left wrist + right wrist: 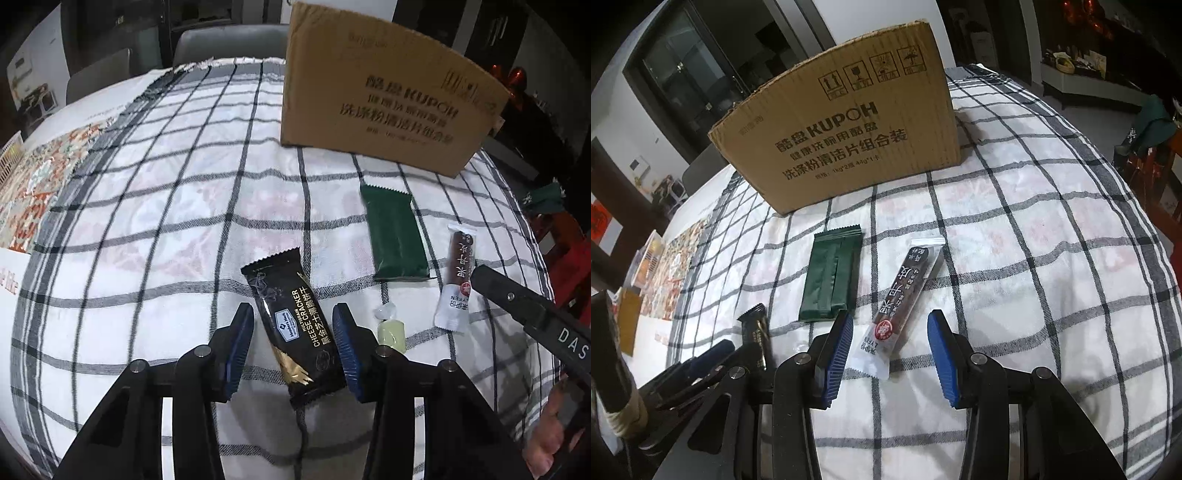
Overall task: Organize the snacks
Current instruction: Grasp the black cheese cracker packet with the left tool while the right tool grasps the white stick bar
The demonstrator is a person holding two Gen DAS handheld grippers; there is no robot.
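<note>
Now mid-pickup on both sides, by the look of it, with nothing lifted yet. Straddling the black cracker packet (306,354) with the left tongs (292,310): open, one blue pad close against the packet's right edge, the other standing just off its left edge, no squeeze visible. Straddling the brown bar (905,291) likewise with the right tongs (890,315): open too, near pad just beside the bar's white wrapper end, far pad clearly apart from it.

Lying flat on the checked cloth (166,221) over the table, all of it: cracker packet nearest on the left, then a small pale candy (391,332) just beside it, a green packet (831,277) further back, and the brown bar to the right. Standing behind them, a cardboard box (849,129), probably the place for the snacks; cannot tell from here whether anything sits inside.

Next, most likely: close both pairs across the narrow width of each wrapper, low enough to catch the thin packet and not skate over it. Worth watching for cloth pinched along with the film. Then lift clear and carry over the box's top edge before letting go. Green packet and candy left for later.
</note>
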